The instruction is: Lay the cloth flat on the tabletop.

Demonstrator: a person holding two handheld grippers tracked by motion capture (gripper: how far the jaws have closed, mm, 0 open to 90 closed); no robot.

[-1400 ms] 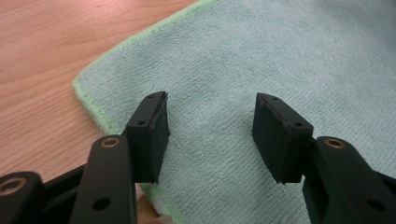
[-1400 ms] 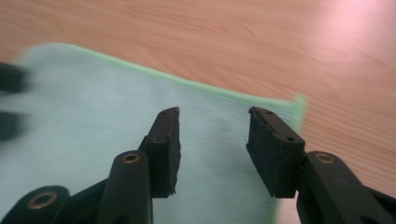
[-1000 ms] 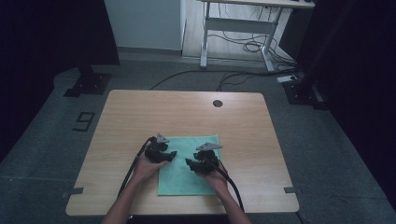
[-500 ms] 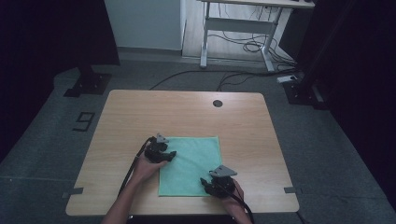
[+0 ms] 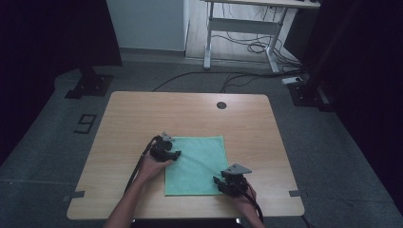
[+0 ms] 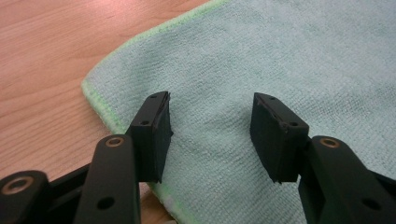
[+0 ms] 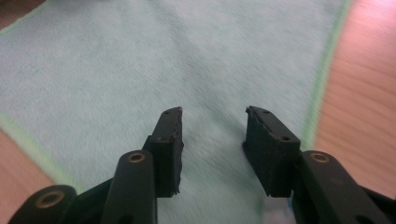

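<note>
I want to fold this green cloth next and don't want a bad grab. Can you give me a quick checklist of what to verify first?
1. Square green microfibre cloth lies flat on the wooden table: ok.
2. Left gripper over the cloth's far left corner, jaws apart: ok.
3. Right gripper over the near right corner: ok.
4. Right jaws have just been closing, no cloth pinched between them: not ok.
5. Either gripper touching the cloth: cannot tell.
</note>
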